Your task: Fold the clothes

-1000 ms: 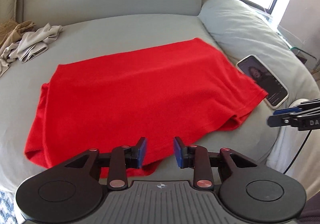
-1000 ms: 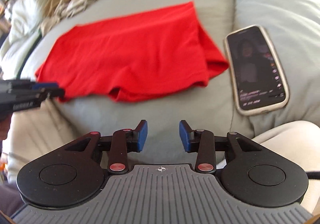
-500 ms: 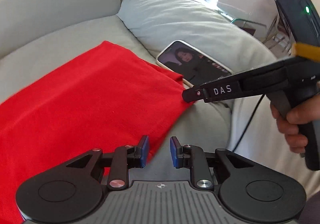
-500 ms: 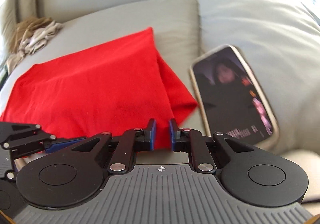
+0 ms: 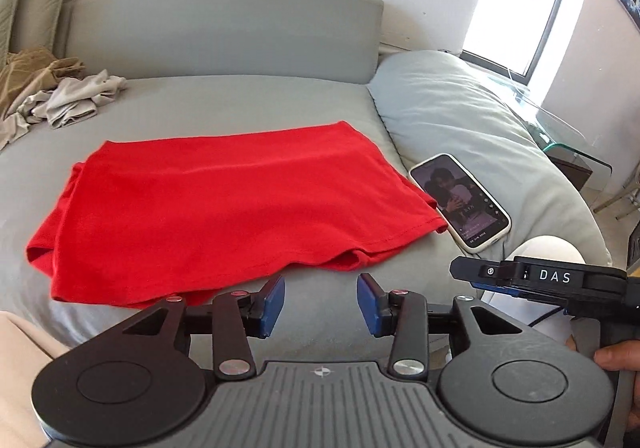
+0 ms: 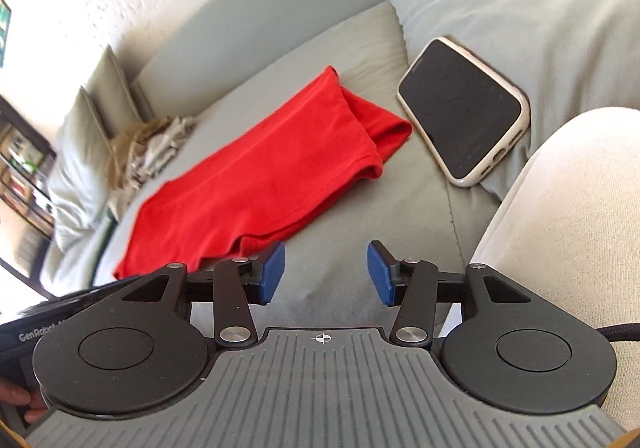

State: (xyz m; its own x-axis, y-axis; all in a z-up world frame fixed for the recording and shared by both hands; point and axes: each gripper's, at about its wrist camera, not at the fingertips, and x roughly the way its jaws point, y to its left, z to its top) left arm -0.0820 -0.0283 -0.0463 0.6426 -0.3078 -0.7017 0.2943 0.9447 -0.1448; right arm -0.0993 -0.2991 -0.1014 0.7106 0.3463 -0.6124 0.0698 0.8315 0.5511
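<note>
A red garment (image 5: 224, 207) lies folded flat on the grey sofa seat (image 5: 240, 103); it also shows in the right wrist view (image 6: 264, 175). My left gripper (image 5: 321, 306) is open and empty, just in front of the garment's near edge. My right gripper (image 6: 326, 274) is open and empty, near the garment's near right corner. The right gripper's body (image 5: 552, 280) shows at the right of the left wrist view.
A phone (image 5: 460, 201) lies against the grey cushion (image 5: 480, 127) right of the garment; it also shows in the right wrist view (image 6: 464, 105). A heap of beige and grey clothes (image 5: 52, 95) sits at the back left. A person's leg (image 6: 560, 228) is at the right.
Both grippers have opened wider and pulled back from the garment's right edge. The left view has swung back to face the whole garment.
</note>
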